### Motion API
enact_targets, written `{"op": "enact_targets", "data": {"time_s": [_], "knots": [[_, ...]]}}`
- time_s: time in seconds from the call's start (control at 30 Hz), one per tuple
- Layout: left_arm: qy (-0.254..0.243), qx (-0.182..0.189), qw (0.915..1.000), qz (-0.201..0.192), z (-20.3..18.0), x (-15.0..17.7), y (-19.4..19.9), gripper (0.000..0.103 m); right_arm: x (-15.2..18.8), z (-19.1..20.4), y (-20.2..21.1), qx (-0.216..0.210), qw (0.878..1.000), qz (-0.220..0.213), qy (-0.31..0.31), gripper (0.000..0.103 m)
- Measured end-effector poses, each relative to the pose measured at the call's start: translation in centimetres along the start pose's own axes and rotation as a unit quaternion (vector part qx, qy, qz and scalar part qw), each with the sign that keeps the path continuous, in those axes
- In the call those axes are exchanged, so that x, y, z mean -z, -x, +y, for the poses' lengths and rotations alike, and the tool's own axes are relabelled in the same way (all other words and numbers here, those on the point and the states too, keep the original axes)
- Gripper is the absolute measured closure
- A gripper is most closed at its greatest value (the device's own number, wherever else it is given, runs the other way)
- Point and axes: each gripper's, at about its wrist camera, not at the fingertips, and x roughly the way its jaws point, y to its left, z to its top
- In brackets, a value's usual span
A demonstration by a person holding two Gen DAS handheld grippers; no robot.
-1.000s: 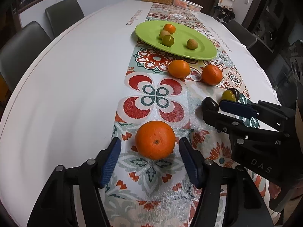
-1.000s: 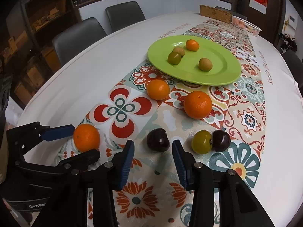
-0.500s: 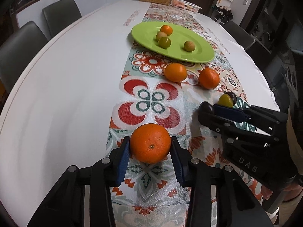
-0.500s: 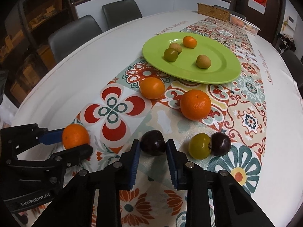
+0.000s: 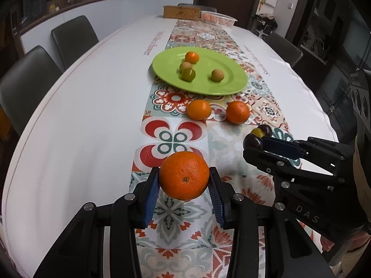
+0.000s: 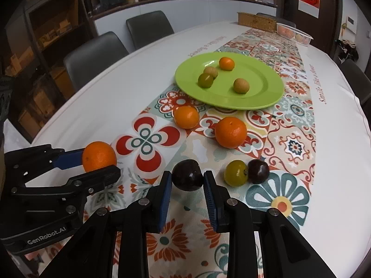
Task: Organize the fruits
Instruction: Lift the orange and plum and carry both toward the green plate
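Two grippers, each of matt black plastic with ribbed blue pads, both loaded. Left gripper point(image 5: 184, 185): pads pinch a large orange point(image 5: 184, 176), round, pebbled skin, dark navel facing the camera; held off the cloth, its shadow lying on the runner beneath. Right gripper point(image 6: 187, 183): pads pressed onto a dark plum point(image 6: 188, 175), glossy, near-black, smooth, likewise raised over its shadow.

One table point(image 5: 81, 115), oval, under a plain white cloth with a patterned runner point(image 6: 294, 143) down the middle, printed with tile and flower motifs in red, teal and orange.

One plate point(image 6: 266, 85), lime green, round, shallow, glossy rim, at about 12 o'clock from both grippers. Contents, four pieces: a small orange citrus point(image 6: 226, 63) at the far side, a tan rough-skinned fruit point(image 6: 211, 71) touching a green-yellow fruit point(image 6: 205, 80), and a second tan fruit point(image 6: 241, 85) apart at the plate's 3 o'clock.

Loose on the runner, between plate and grippers: a smooth mandarin point(image 6: 186, 117) and a larger mandarin point(image 6: 230, 132), near each other but not touching. At 2 o'clock of the right gripper, a yellow-green plum point(image 6: 236, 173) touching a second dark plum point(image 6: 258, 171).

Far end of table: a pink openwork basket point(image 6: 293, 33), contents not discernible, beside a brown woven box point(image 6: 256, 22). Dark padded chairs point(image 6: 92, 60) along the left edge.
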Motion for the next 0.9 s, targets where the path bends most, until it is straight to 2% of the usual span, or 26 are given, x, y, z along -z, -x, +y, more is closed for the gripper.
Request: {"op": "enact_targets", "data": {"time_s": [0.5, 0.9], "knots": [[-0.017, 0.0, 0.9986, -0.051, -2.1, -2.4, 3.4, 0.063, -1.8, -1.3, 5.1, 0.0, 0.997, -0.073, -0.016, 0.074], [-0.039, -0.004, 0.996, -0.08, -3.2, -5.7, 3.9, 0.063, -3.9, -2.5, 6.6, 0.009, 0.995, -0.103, -0.015, 0.074]]}}
